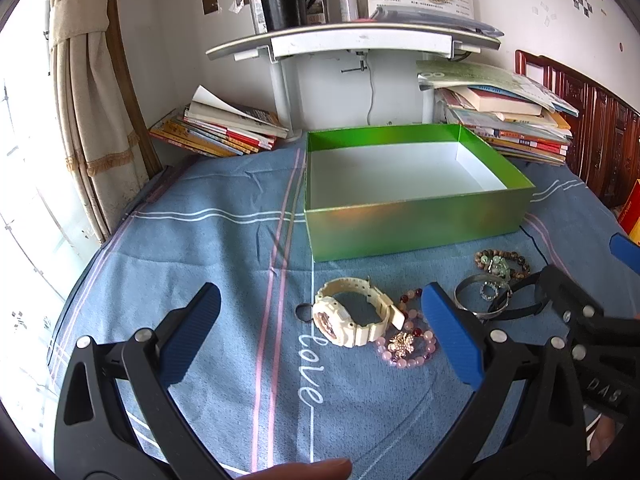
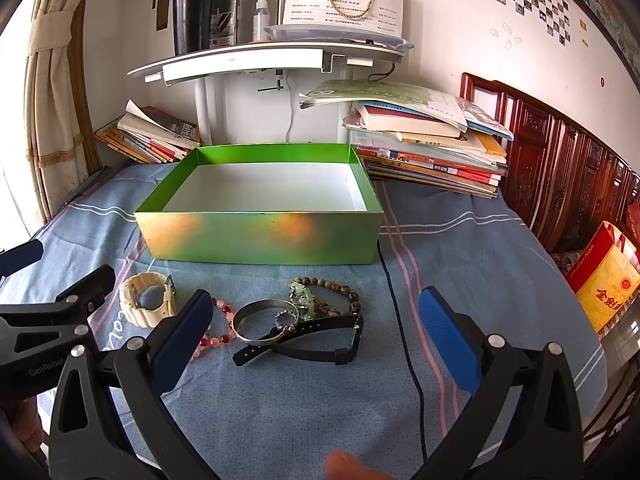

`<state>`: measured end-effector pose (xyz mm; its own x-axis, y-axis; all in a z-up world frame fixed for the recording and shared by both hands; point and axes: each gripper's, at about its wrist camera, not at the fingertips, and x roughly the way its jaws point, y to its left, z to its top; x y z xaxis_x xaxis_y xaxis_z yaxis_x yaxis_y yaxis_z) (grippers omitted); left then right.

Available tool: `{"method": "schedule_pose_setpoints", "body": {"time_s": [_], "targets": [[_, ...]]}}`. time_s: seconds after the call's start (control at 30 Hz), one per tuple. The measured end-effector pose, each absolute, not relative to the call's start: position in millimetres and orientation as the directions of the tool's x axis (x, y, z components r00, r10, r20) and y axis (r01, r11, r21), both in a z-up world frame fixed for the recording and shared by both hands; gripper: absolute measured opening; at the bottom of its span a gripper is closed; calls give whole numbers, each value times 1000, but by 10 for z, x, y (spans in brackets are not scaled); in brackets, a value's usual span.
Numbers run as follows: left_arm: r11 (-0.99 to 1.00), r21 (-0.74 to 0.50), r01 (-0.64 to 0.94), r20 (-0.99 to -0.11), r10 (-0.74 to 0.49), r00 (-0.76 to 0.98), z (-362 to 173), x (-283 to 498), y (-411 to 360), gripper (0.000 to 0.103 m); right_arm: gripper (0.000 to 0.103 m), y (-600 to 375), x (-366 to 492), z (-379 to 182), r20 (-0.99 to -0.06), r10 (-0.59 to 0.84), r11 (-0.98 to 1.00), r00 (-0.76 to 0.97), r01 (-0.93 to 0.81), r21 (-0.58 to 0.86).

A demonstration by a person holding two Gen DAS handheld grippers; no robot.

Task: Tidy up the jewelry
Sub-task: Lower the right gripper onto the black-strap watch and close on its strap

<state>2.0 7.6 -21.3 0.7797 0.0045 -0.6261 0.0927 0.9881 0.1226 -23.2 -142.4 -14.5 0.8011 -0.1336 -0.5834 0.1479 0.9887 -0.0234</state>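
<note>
- Left claw [image 1: 320,336]: spread wide, holding nothing; cream watch [image 1: 352,314] lies between its fingers.
- Right claw [image 2: 316,332]: spread wide, holding nothing; silver bangle [image 2: 264,320] lies ahead.
- Green box [image 2: 260,236]: beyond both claws.

Mounted low behind each pair of jaws, facing forward across the bed [image 1: 224,240], close in. Left view from the left, right from the right; shared: green box [image 1: 416,224], jewelry.
</note>
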Motion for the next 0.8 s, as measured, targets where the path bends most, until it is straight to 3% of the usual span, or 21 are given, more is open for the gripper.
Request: {"method": "schedule_pose_setpoints", "body": {"time_s": [0.23, 0.33, 0.43, 0.5, 0.6, 0.67, 0.73, 0.8], "targets": [[992, 106, 72, -718, 27, 696, -375, 205, 141, 99, 101, -1692, -140, -246, -630, -226, 967, 743, 248, -54], [995, 80, 60, -761, 23, 648, -485, 309, 237, 99, 101, -1743, -106, -329, -661, -200, 973, 723, 229, -44], [988, 139, 68, -786, 68, 614, -603, 381, 241, 99, 101, -1764, -55, -415, -692, -148, 979, 707, 204, 0], [989, 106, 108, -818, 25, 575, -683, 403, 250, 99, 100, -1784, 8, -501, -734, -99, 981, 672, 190, 42], [989, 46, 142, -858, -34, 512, -787, 430, 281, 97, 89, -1751, 111, -607, -781, -26, 984, 624, 152, 89], [991, 15, 136, -874, -53, 484, -823, 456, 326, 79, 73, -1725, 161, -675, -803, -8, 985, 595, 144, 97], [991, -9, 131, -875, -72, 479, -820, 480, 365, 76, 65, -1703, 199, -728, -817, 5, 986, 577, 133, 101], [992, -22, 128, -870, -82, 486, -773, 509, 374, 76, 64, -1697, 216, -723, -815, 9, 987, 580, 128, 102]]}}
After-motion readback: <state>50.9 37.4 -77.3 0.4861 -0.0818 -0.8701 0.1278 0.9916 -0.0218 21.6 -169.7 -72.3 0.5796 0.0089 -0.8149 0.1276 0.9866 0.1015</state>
